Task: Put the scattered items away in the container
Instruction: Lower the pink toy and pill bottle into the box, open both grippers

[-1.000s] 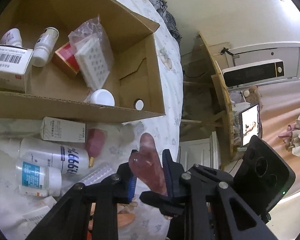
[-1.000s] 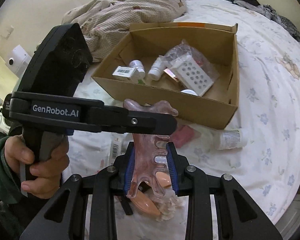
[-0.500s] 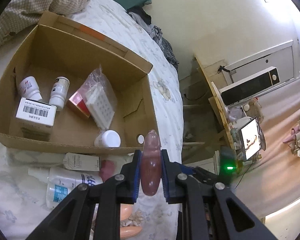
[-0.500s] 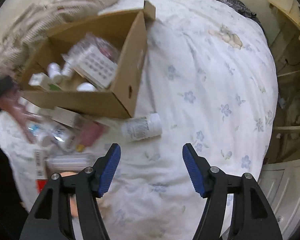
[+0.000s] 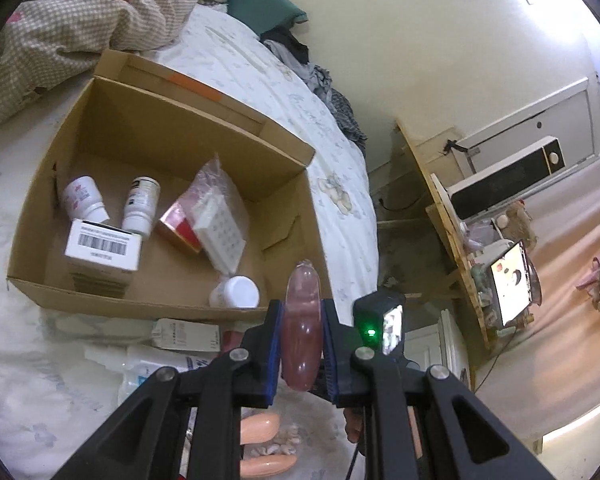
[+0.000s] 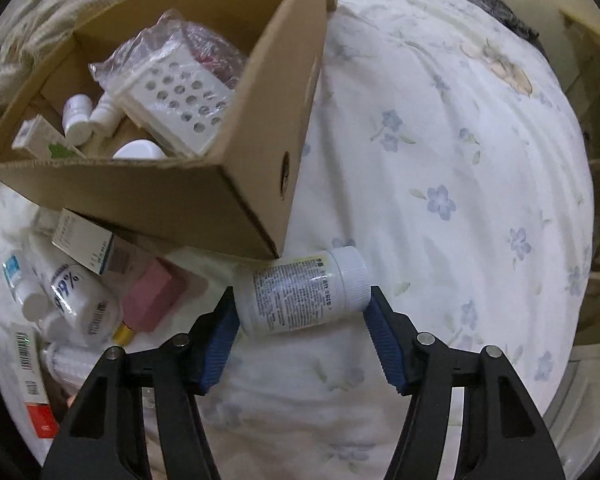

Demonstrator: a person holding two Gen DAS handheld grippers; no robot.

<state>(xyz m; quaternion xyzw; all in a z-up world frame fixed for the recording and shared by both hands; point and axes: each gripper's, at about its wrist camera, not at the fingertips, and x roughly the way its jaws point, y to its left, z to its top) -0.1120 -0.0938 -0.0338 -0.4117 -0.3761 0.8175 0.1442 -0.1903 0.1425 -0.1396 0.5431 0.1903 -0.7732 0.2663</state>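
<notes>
The cardboard box (image 5: pixel 172 304) sits on the bed and holds bottles, cartons and a bagged white tray; it also shows in the right wrist view (image 6: pixel 204 196). My left gripper (image 5: pixel 301 344) is shut on a translucent pink comb (image 5: pixel 302 320), held above the box's near right corner. My right gripper (image 6: pixel 300 324) is open, its jaws on either side of a white pill bottle (image 6: pixel 300 292) that lies on the sheet by the box corner.
Scattered in front of the box lie a pink block (image 6: pixel 152 296), a white spray bottle (image 6: pixel 76 300), cartons (image 6: pixel 84 244) and smaller bottles. Peach oval pieces (image 5: pixel 260 428) lie below my left gripper. A crumpled blanket (image 5: pixel 80 20) is behind the box. The bed edge (image 6: pixel 580 240) is at right.
My right gripper let go of the pink comb, opened, swung right and came down around the white pill bottle. My left gripper kept the comb and lifted toward the box.
</notes>
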